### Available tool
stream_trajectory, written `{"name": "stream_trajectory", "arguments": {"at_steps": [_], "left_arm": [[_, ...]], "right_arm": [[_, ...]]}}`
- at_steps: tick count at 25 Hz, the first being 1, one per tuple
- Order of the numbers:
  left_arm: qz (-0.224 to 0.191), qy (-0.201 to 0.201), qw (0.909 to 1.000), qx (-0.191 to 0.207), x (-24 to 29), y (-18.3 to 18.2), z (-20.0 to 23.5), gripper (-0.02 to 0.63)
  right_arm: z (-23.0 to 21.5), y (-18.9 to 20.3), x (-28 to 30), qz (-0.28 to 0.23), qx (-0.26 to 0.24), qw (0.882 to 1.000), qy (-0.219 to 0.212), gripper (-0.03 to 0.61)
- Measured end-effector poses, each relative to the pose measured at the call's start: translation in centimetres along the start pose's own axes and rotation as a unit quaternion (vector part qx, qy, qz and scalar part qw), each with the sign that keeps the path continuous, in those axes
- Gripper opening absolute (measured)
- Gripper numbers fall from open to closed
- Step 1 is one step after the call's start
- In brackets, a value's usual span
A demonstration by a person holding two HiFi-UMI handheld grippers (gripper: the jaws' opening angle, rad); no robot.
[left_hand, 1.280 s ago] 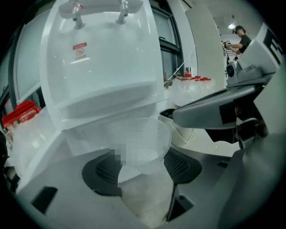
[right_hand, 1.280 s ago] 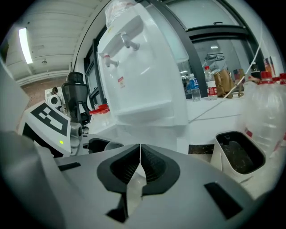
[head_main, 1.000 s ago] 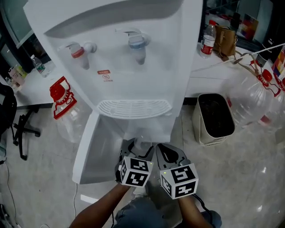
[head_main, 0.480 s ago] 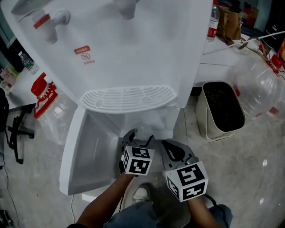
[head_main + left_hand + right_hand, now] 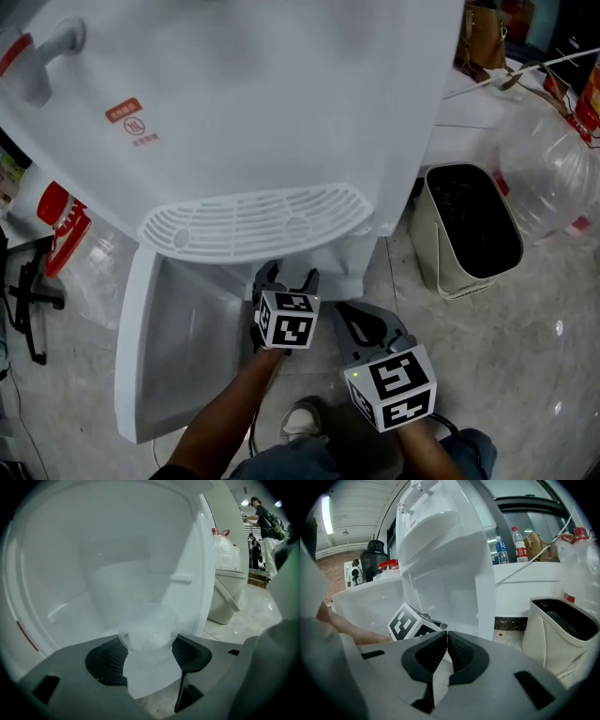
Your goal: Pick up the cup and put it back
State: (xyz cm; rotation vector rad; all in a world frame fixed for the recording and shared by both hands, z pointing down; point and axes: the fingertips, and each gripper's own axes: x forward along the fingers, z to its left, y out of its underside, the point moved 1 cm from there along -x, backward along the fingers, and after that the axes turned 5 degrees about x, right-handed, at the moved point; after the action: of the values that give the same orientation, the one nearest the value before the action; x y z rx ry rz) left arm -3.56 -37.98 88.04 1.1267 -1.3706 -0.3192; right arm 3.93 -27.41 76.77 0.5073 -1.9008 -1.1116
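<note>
The dispenser (image 5: 281,112) fills more of the head view than it did a second ago: we have leaned in toward it. At its lower left the door (image 5: 178,347) hangs open.

Just right of the door, under the dispenser's grille (image 5: 253,220), our left gripper (image 5: 287,277) has pushed forward to the mouth of the lower compartment. Its jaws are clamped on the clear cup (image 5: 147,637), which sits between the pads, in front of the compartment's white wall and clear of any surface.

Our right gripper (image 5: 361,323) was level with the left one a second ago. It now trails behind, farther from the dispenser, with its jaws pressed together on nothing. The bin (image 5: 469,225) stands to the right of the dispenser, well apart.

We judge that the pick-up is done and the return is under way. What remains is setting the cup down inside the compartment and letting go.
</note>
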Motion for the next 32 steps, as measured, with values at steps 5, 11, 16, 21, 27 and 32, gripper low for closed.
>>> {"name": "stream_trajectory", "arguments": {"at_steps": [5, 11, 16, 21, 27, 32], "left_arm": [[0.004, 0.002, 0.9999, 0.014, 1.9, -0.4, 0.8, 0.296], [0.011, 0.008, 0.9996, 0.024, 4.0, 0.2, 1.2, 0.296], [0.014, 0.002, 0.9992, 0.038, 4.4, 0.0, 1.9, 0.296], [0.022, 0.011, 0.9993, 0.029, 5.0, 1.2, 1.3, 0.298], [0.030, 0.014, 0.9994, 0.013, 5.0, 2.1, 0.8, 0.311], [0.038, 0.012, 0.9992, 0.006, 3.8, 2.5, 0.4, 0.311]], "right_arm": [[-0.8, 0.5, 0.8, 0.006, 0.010, 1.000, 0.007, 0.021], [-1.9, 0.9, 1.5, 0.007, 0.022, 1.000, 0.015, 0.021], [-2.5, 1.5, 1.7, 0.014, 0.028, 0.999, 0.021, 0.021], [-2.5, 1.8, 1.8, 0.016, 0.030, 0.999, 0.020, 0.021], [-2.5, 1.9, 1.5, 0.016, 0.030, 0.999, 0.017, 0.021], [-2.3, 1.7, 0.7, 0.010, 0.031, 0.999, 0.014, 0.021]]}}
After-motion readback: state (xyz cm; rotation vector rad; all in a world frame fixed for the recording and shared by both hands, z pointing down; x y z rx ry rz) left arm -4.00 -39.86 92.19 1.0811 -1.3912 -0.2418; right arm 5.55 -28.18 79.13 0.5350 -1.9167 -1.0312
